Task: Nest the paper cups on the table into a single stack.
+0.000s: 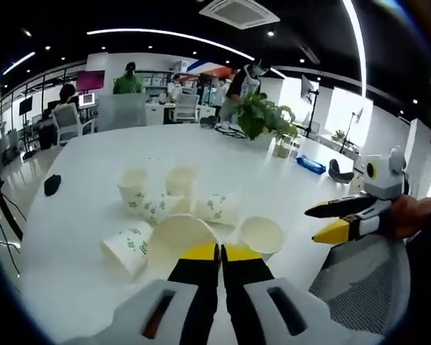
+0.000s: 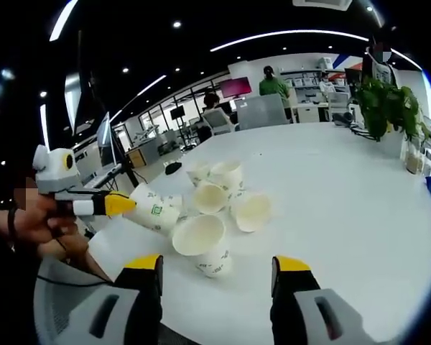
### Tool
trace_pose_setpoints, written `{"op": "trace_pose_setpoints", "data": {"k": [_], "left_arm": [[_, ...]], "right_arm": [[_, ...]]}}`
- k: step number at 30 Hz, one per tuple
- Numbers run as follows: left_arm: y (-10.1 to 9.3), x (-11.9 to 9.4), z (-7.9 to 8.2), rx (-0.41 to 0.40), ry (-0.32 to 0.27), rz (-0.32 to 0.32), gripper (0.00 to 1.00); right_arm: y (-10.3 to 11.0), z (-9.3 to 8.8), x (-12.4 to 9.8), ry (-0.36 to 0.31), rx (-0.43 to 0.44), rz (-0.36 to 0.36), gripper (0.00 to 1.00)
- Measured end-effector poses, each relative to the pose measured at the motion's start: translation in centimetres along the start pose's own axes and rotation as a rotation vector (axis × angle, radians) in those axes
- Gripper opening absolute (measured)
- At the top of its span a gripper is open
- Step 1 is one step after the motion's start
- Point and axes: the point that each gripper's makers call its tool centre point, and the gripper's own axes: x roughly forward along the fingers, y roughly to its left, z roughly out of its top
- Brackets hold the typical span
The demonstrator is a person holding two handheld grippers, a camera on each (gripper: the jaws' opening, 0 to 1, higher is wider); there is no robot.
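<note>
Closed jaws of the left hand-held gripper (image 1: 220, 253) touch the nearest cup (image 1: 178, 241); right hand-held gripper (image 2: 219, 267) gapes wide, empty; cups (image 2: 223, 194) cluster mid-bench (image 2: 330, 180), some tipped; light, thin, crushable, so pinch gently at a rim.

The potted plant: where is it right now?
The potted plant stands at the table's far side, beyond the cluster of paper cups; in the right gripper view it sits at the upper right.
</note>
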Motion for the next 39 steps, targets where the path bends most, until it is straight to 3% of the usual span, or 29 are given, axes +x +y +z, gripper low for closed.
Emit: {"op": "trace_pose_setpoints", "data": {"k": [7, 16, 17, 19, 26, 39], "left_arm": [[-1.8, -0.2, 1.9, 0.003, -0.038, -0.033, 0.0], [-4.5, 0.3, 2.4, 0.034, -0.04, -0.092, 0.0], [-4.0, 0.8, 1.9, 0.041, -0.041, -0.098, 0.0], [-5.2, 0.5, 2.5, 0.049, -0.041, -0.109, 0.0], [-6.6, 1.2, 3.3, 0.08, -0.05, -0.147, 0.0], [-7.2, 2.2, 4.4, 0.108, -0.068, -0.174, 0.0]], "right_arm": [[0.3, 0.0, 0.1, 0.0, -0.021, 0.009, 0.63], [0.3, -0.1, 0.0, 0.001, -0.031, 0.011, 0.65], [0.3, -0.1, 0.1, 0.0, -0.029, 0.011, 0.65], [0.2, -0.1, 0.1, 0.0, -0.029, 0.011, 0.65], [0.3, -0.2, 0.2, 0.005, -0.032, 0.013, 0.65], [0.3, -0.2, 0.3, 0.006, -0.031, 0.012, 0.65]]}}
